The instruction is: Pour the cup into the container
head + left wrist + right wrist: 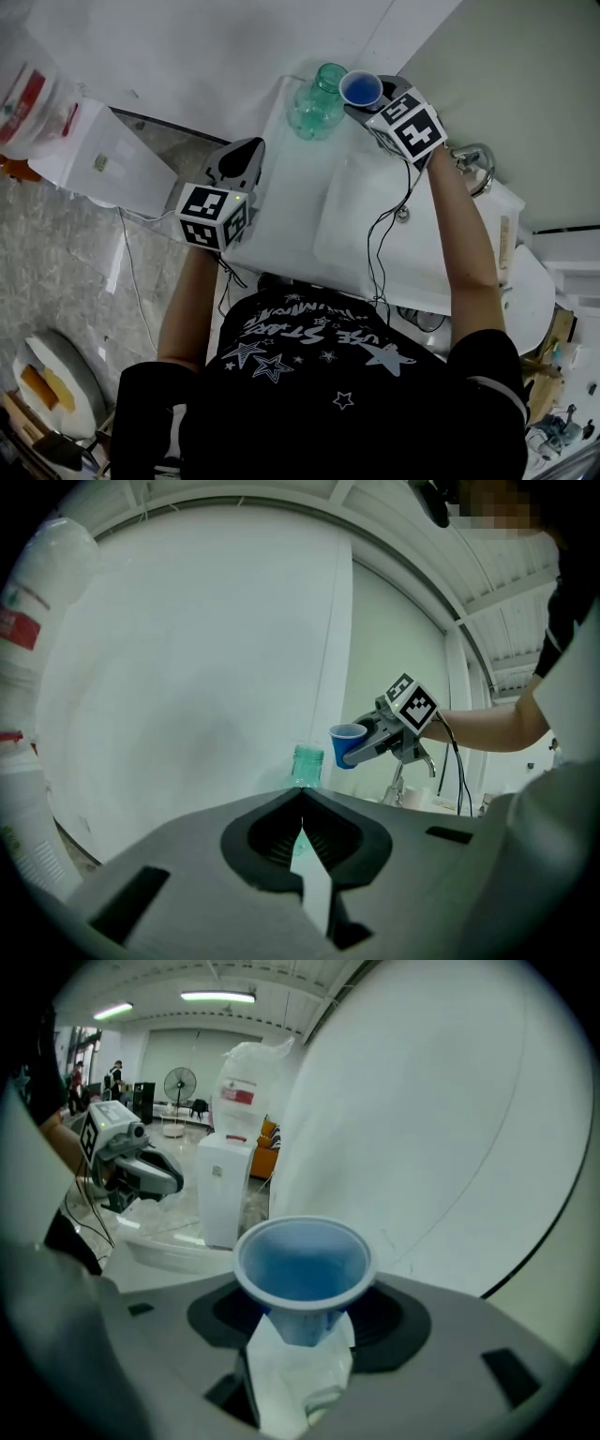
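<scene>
While the right tongs (368, 111) grip the blue cup (361, 89) just beside the green container (317, 101) and the left tongs (239, 161) sit closed and empty, tilting it over the mouth seems next

The cup (302, 1269) looked like thin blue plastic, smooth with a soft sheen and a paler rim. The bottle (319, 101) was see-through green plastic, glossy. The right gripper (302, 1335) had a matt grey plastic shell. The sink (347, 234) was white, smooth and glossy, the tap (476, 157) was shiny metal, and the shirt (319, 375) was dark matt cloth.
</scene>
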A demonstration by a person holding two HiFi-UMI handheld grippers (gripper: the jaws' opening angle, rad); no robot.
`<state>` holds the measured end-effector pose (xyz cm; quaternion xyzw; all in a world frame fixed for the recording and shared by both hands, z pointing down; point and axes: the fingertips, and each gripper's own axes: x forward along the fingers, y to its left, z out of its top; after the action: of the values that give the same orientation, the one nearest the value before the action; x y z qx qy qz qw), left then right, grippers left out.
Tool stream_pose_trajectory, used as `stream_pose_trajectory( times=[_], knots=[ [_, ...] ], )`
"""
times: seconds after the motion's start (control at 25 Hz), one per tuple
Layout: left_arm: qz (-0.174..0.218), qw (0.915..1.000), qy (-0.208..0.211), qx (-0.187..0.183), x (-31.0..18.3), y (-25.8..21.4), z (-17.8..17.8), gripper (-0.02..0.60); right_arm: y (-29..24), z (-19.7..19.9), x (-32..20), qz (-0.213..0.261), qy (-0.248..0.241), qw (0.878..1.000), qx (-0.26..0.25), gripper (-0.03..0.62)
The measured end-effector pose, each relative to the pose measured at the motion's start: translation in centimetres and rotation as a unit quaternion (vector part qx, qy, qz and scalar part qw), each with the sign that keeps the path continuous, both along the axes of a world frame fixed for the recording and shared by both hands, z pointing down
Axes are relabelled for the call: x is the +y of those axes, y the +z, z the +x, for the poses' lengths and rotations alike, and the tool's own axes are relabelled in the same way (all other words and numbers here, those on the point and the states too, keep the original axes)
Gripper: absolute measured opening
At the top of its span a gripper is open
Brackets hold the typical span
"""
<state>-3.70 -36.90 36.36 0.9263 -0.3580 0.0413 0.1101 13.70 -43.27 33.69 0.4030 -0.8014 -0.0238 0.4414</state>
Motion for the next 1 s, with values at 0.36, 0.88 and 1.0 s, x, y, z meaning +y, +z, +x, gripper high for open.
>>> stream_pose_trajectory(
  times=[0.36,0.88,1.0],
  knots=[
    [-0.011,0.9998,-0.011,-0.009,3.4,0.8,-0.8,0.009,2.5,-3.3,5.1,-0.024,-0.025,0.995,-0.095,0.264],
    [-0.046,0.9977,-0.038,-0.033,7.2,4.1,-4.1,0.009,7.9,-9.6,10.6,-0.06,-0.074,0.982,-0.16,0.267],
    [-0.054,0.9968,-0.043,-0.039,8.0,5.0,-4.7,0.009,9.5,-10.7,11.7,-0.064,-0.082,0.981,-0.164,0.267]
  ],
)
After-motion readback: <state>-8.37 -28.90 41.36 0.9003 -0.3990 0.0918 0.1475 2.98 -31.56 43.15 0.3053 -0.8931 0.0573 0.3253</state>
